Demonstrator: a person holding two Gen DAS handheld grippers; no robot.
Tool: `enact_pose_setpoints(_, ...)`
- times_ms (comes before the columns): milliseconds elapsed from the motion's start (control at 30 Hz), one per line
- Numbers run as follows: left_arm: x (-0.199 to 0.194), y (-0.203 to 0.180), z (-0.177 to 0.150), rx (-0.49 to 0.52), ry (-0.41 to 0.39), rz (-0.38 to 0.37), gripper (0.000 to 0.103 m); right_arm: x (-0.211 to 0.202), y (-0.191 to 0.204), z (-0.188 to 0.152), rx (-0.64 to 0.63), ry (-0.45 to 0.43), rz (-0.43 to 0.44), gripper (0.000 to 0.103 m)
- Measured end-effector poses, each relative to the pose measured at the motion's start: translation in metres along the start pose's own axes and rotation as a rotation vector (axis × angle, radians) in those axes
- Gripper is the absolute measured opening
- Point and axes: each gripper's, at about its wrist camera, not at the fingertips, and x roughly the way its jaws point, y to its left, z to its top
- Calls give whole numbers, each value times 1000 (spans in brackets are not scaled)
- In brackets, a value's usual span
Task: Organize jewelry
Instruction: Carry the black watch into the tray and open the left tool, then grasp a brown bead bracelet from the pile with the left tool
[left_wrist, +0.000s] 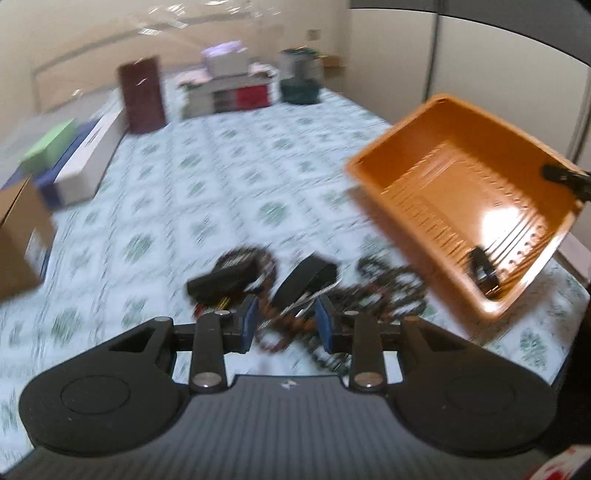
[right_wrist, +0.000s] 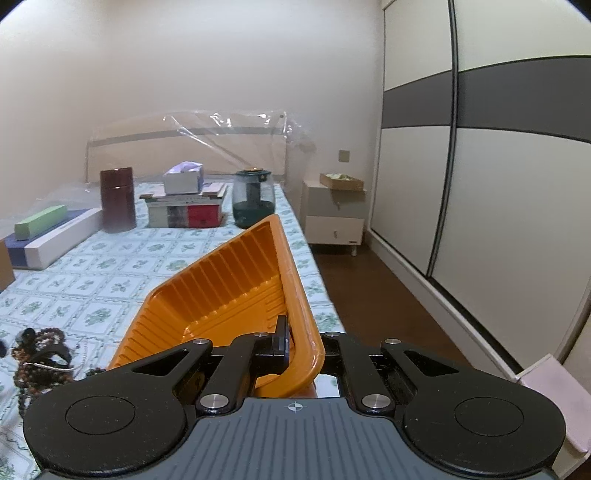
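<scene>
A tangle of jewelry (left_wrist: 384, 291) lies on the floral bedsheet: brown bead strands, a black band (left_wrist: 306, 277) and a black strap-like piece (left_wrist: 225, 277). My left gripper (left_wrist: 287, 325) hangs just over the pile, its blue pads apart with bead strands showing in the gap; the view is blurred. My right gripper (right_wrist: 301, 347) is shut on the near rim of an orange ridged tray (right_wrist: 229, 280), holding it tilted above the bed's right side. In the left wrist view the tray (left_wrist: 461, 184) holds one small dark piece (left_wrist: 482, 273). The same pile (right_wrist: 40, 362) shows at the right wrist view's left edge.
At the bed's far end stand a dark red canister (right_wrist: 117, 199), stacked books with a tissue box (right_wrist: 184, 206) and a teal jar (right_wrist: 253, 201). Long boxes (right_wrist: 48, 236) and a cardboard box (left_wrist: 18, 236) line the left side. A nightstand (right_wrist: 334, 214) and wardrobe (right_wrist: 480, 184) are to the right.
</scene>
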Motion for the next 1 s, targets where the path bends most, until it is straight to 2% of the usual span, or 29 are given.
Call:
enact_pose_setpoints(100,0,5,-13,-15,19,21,30,-1,-4,-1,-7,-3,-17,6)
enact_pose_setpoints(333,18,-6,-25,-16,39,3,30,-2,-7,-5,-6,4,-22,6)
enact_pose_setpoints(633,40,2,-12,-216,36,-22,30,-2,-7,-6,-6,6,-25,6)
enact_pose_setpoints(800,51,5,-10,-278,57,-23,30,-1,-7,-5,-10,7,-28,6)
enact_pose_setpoints(900,52,5,-11,-263,72,-9,25,0,-8,-5,-10,7,-28,6)
enact_pose_setpoints(933,50,5,-12,-256,73,-6,14,0,-8,-5,-11,6,-28,6)
enact_pose_setpoints(1000,47,6,-13,-246,80,-2,9,0,-8,-5,-10,7,-28,6)
